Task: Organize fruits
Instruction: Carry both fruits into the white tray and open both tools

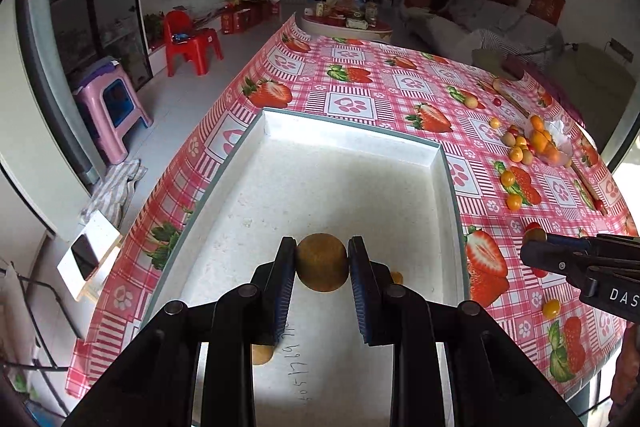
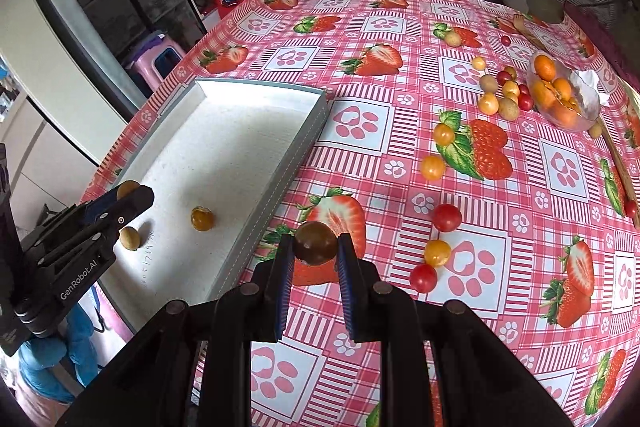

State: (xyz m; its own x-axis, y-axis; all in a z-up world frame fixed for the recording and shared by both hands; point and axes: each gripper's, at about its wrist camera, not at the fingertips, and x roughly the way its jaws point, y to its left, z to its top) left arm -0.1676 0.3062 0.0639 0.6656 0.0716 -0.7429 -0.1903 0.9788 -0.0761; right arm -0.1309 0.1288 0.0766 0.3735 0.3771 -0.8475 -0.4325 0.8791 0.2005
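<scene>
Our left hand-held gripper (image 1: 322, 261) pinches a tan fruit (image 1: 322, 262) over the white tray (image 1: 436, 151), ready to drop; at three o'clock, our right hand-held gripper (image 2: 314, 245) grips a dark fruit (image 2: 315, 242) above the counter (image 2: 520, 187).

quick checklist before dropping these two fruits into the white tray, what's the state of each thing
1. Left claw clamped on the tan fruit: ok.
2. Left claw above the white tray: ok.
3. Right claw clamped on the dark brown fruit: ok.
4. Right claw above the tray: not ok, it is over the tablecloth beside the tray wall.
5. Bare tray floor for the drop: ok, only two fruits lie there.
6. Height above the tray floor: cannot tell.
</scene>
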